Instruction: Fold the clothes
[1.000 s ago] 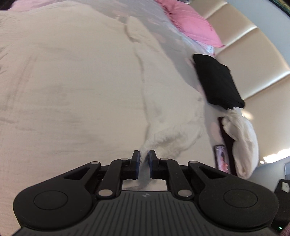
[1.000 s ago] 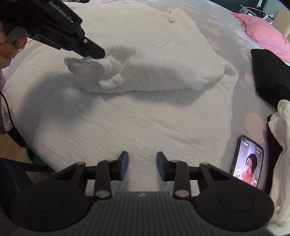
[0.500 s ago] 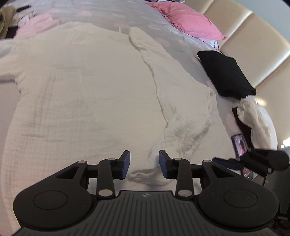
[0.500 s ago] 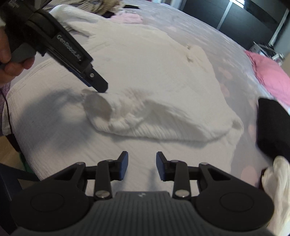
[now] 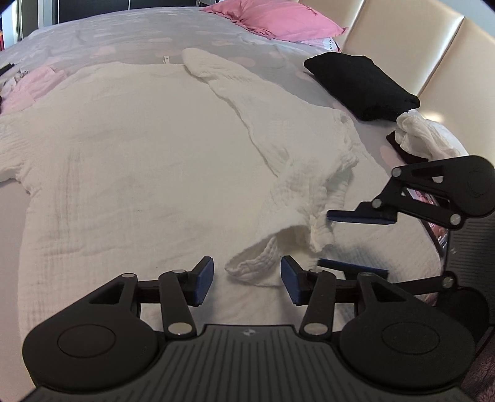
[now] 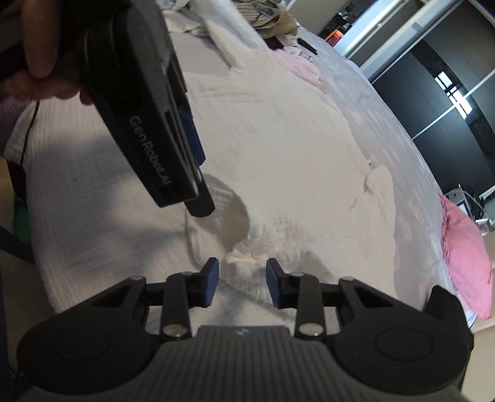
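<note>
left hand-held gripper [image 5: 246, 276]: wide open, holding nothing, over white garment's [image 5: 139, 148] sleeve cuff [image 5: 263, 259] | right hand-held gripper [image 6: 243, 283]: open too, empty, by bunched sleeve | all on bed [image 5: 130, 34]

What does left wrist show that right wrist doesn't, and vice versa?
Left wrist only: folded black garment by the beige headboard, a crumpled white item beside it, and a phone partly hidden behind the right gripper.

Right wrist only: the hand holding the left gripper, a clothes pile at the far end of the bed, dark wardrobe doors.

Both: the white garment spread flat with its sleeve folded inward, the pink pillow, and both grippers open near the sleeve cuff.
</note>
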`<action>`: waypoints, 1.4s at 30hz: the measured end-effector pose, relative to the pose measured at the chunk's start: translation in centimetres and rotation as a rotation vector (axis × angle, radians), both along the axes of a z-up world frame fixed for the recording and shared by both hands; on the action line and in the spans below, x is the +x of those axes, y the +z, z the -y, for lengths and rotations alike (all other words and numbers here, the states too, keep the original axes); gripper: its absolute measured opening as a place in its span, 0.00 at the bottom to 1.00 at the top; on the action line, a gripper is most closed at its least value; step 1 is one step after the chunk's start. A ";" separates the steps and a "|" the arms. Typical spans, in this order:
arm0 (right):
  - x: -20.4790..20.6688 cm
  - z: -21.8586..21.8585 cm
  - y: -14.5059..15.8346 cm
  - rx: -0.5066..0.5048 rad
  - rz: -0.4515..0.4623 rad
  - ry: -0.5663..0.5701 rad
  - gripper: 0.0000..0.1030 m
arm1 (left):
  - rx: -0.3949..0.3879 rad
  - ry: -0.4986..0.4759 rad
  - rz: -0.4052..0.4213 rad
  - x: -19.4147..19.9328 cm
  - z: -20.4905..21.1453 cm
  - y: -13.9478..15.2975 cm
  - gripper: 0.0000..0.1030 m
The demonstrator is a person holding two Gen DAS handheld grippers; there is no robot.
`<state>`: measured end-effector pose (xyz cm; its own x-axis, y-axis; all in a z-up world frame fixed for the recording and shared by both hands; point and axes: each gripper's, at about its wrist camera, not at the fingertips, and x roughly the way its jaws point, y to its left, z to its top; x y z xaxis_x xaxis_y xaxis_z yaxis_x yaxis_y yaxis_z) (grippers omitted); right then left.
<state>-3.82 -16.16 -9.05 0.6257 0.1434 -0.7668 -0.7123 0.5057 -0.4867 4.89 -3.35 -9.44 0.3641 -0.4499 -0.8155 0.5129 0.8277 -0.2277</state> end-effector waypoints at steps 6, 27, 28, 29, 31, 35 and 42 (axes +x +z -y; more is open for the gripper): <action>1.2 0.4 -0.4 -0.020 -0.030 -0.046 0.09 | 0.002 -0.057 0.036 -0.3 1.3 0.0 0.21; -4.9 12.0 8.4 0.119 -0.049 -0.447 0.05 | 0.019 -0.492 0.204 -9.0 11.5 5.6 0.08; -5.3 12.5 8.8 0.127 -0.050 -0.461 0.05 | 0.028 -0.506 0.203 -9.3 11.9 5.7 0.07; -5.8 13.0 9.1 0.134 -0.052 -0.475 0.04 | 0.029 -0.513 0.196 -9.4 12.2 5.8 0.07; -7.2 13.6 10.1 0.142 -0.048 -0.488 0.04 | 0.014 -0.527 0.174 -9.6 12.6 6.1 0.05; -8.4 14.4 11.3 0.090 -0.038 -0.490 0.04 | -0.004 -0.553 0.159 -10.1 13.5 6.2 0.05; -8.5 13.9 9.1 0.003 -0.188 -0.394 0.04 | 0.042 -0.552 0.119 -9.7 14.2 4.5 0.05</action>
